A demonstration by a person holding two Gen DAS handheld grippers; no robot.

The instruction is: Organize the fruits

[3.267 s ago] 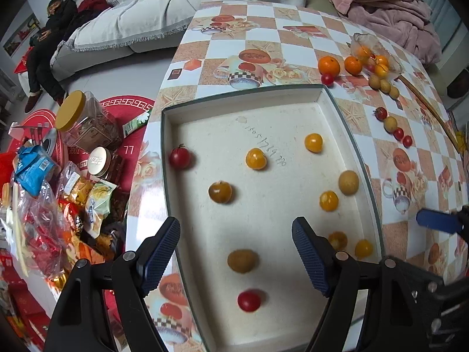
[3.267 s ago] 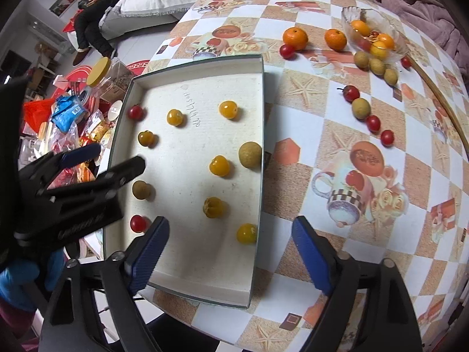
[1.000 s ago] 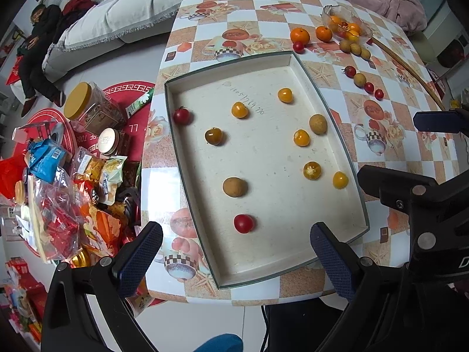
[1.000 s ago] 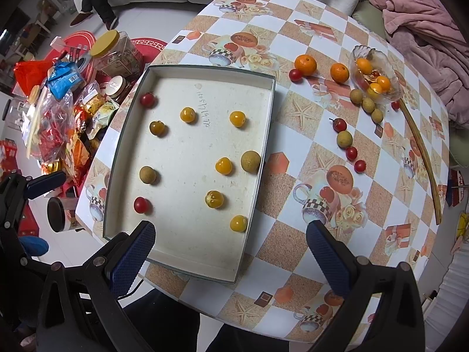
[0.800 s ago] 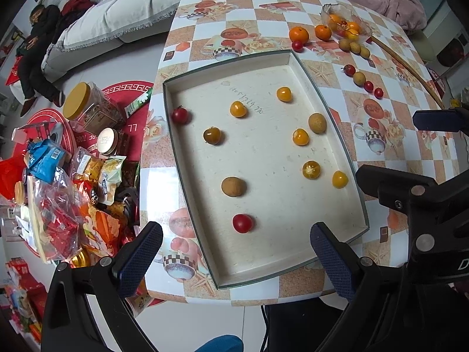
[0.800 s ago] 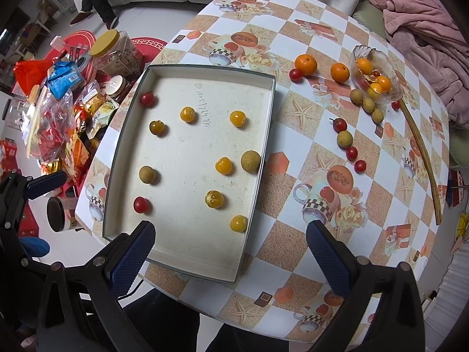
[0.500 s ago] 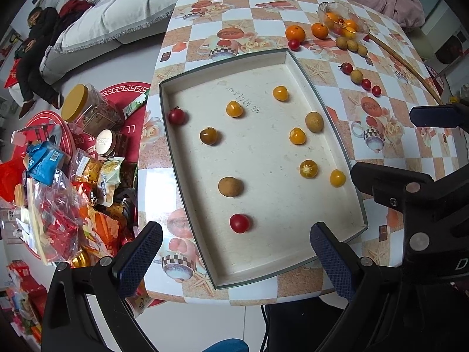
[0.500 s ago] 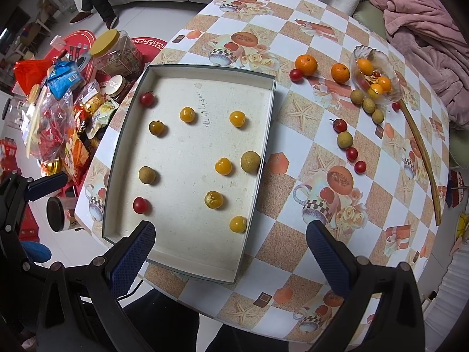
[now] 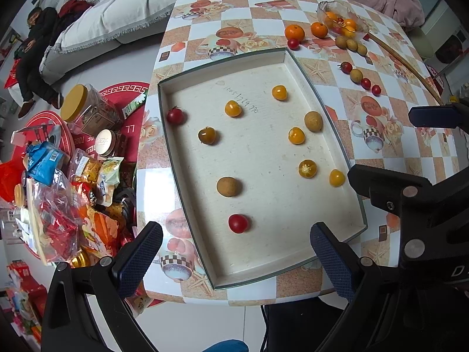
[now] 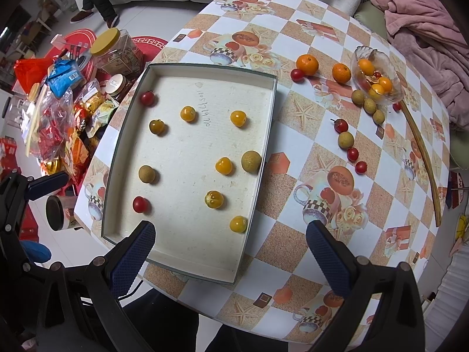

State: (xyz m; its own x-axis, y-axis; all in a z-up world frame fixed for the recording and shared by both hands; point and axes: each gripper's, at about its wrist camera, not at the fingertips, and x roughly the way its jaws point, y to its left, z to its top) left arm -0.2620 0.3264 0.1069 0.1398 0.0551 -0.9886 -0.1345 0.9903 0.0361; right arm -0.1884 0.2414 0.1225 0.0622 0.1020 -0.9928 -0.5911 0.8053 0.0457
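A white tray lies on the checked table and holds several small fruits: two red tomatoes, yellow-orange ones and brown longans. More fruit lies loose on the table: two oranges, tomatoes and longans. A glass bowl holds more. My left gripper is open and empty, high above the tray's near edge. My right gripper is open and empty, also high above it.
Snack bags and jars crowd the floor to the left of the table. A long wooden stick lies along the table's right side. A sofa and a pink blanket lie beyond.
Both grippers have pulled back and up from the tray since 3.3 s ago. Over the last second the left view has drifted slightly; the fruits have not moved.
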